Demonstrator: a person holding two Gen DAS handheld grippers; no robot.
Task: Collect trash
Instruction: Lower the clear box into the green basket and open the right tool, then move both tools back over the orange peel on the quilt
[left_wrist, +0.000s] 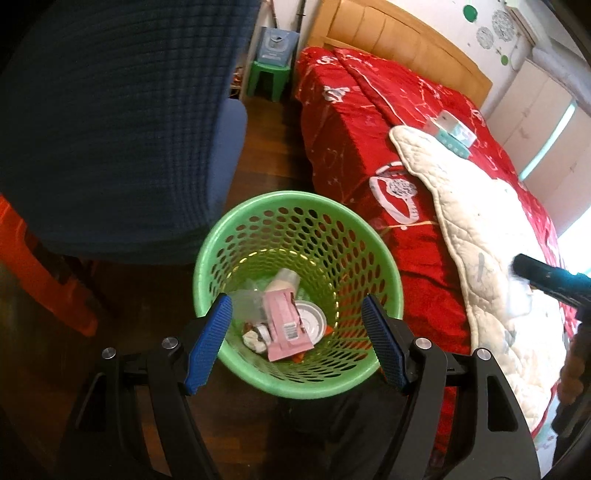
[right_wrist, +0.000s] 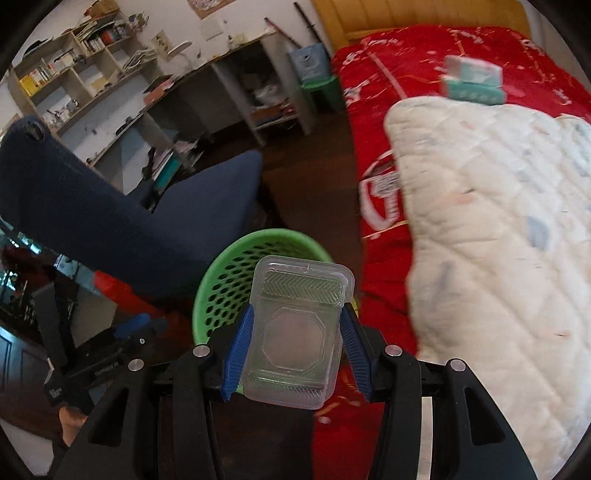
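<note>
A green perforated waste basket (left_wrist: 236, 229) stands on the dark wood floor beside the bed. It holds a pink wrapper (left_wrist: 284, 325), a round lid (left_wrist: 312, 319) and other scraps. My left gripper (left_wrist: 297, 341) is open and empty, right above the basket's near rim. My right gripper (right_wrist: 293, 350) is shut on a clear plastic tray (right_wrist: 295, 332), held above the bed's edge just this side of the basket (right_wrist: 229, 284). The right gripper shows in the left wrist view at the right edge (left_wrist: 546, 280), over the bed.
A blue fabric chair (left_wrist: 122, 129) stands left of the basket. A bed with a red cover (left_wrist: 369, 122) and a white quilt (left_wrist: 491, 229) lies to the right, with a teal box (left_wrist: 452, 131) on it. A green stool (left_wrist: 267, 77) stands far back.
</note>
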